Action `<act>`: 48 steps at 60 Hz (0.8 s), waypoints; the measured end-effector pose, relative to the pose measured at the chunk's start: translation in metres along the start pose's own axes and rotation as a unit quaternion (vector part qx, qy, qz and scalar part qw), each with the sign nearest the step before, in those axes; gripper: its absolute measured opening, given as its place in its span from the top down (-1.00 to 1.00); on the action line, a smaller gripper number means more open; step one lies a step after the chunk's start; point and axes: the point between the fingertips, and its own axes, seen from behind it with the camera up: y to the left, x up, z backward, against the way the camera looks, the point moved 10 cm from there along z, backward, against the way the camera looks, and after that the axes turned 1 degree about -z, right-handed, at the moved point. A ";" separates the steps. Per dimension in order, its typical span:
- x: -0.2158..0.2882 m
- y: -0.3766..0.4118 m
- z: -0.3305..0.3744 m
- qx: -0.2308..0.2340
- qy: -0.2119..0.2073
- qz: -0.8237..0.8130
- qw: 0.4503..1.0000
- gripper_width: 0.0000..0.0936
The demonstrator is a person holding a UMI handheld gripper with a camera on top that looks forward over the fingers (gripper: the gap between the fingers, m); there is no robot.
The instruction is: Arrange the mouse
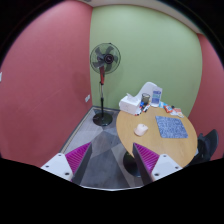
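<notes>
Fingers are hanging released, well short of the desk; its pale mouse is looking light, rigid, smooth—best pinched across its flanks.

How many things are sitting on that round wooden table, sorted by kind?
White box-like items at the table's far edge: 2
Dark cup or can: 1
Blue patterned mat: 1
Small pale object, likely the mouse: 1
Total: 5
The gripper is open, holding nothing, short of the table.
</notes>
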 end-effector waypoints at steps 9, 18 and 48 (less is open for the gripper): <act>-0.023 -0.013 -0.008 -0.020 0.020 -0.003 1.000 -0.77; -0.051 -0.040 -0.028 -0.043 0.047 -0.017 0.998 -0.76; -0.033 -0.147 -0.248 -0.065 0.021 -0.067 0.995 -0.78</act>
